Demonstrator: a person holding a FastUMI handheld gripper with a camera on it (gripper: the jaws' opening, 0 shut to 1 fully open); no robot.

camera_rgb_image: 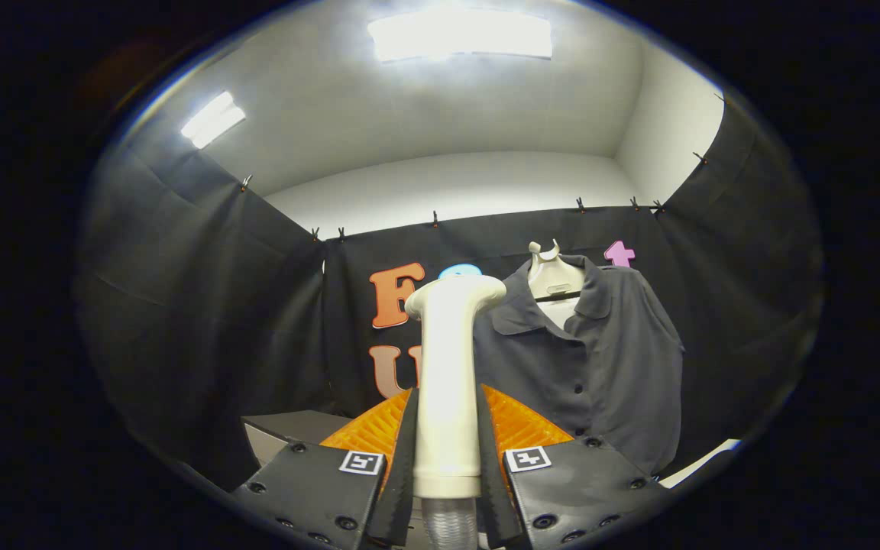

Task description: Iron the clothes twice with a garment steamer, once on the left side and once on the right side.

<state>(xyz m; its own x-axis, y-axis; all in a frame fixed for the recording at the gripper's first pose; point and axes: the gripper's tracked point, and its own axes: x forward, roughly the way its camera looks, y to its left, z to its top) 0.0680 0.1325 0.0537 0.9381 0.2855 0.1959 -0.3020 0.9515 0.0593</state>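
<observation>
Gripper view, nearest first: at the bottom centre of the frame the gripper (448, 428) has both fingers (403, 458) pressed against the sides of the garment steamer (448, 382), clenched on its pale handle so that it stands upright between them. A ribbed, clear hose collar (448, 523) shows below the handle, at the very bottom of the frame. The steamer's head (457, 294) flares out near the middle of the picture and sits just to the left of the shirt's collar, though whether it touches the cloth I cannot tell. Right of centre, beyond the fingers, hangs the dark grey shirt (608, 359), buttoned down the front, on a white hanger (554, 279) whose neck shows in the open collar. Low in the frame, to the left of the fingers, lies a grey flat surface (295, 428), and at lower right a pale edge (700, 462) peeks from under the shirt's hem. Behind it all the black cloth wall (203, 321) wraps round the booth, clipped along its top edge. Above it are a white wall and ceiling, with one bright light panel (459, 34) at top centre and another (212, 118) at upper left.
</observation>
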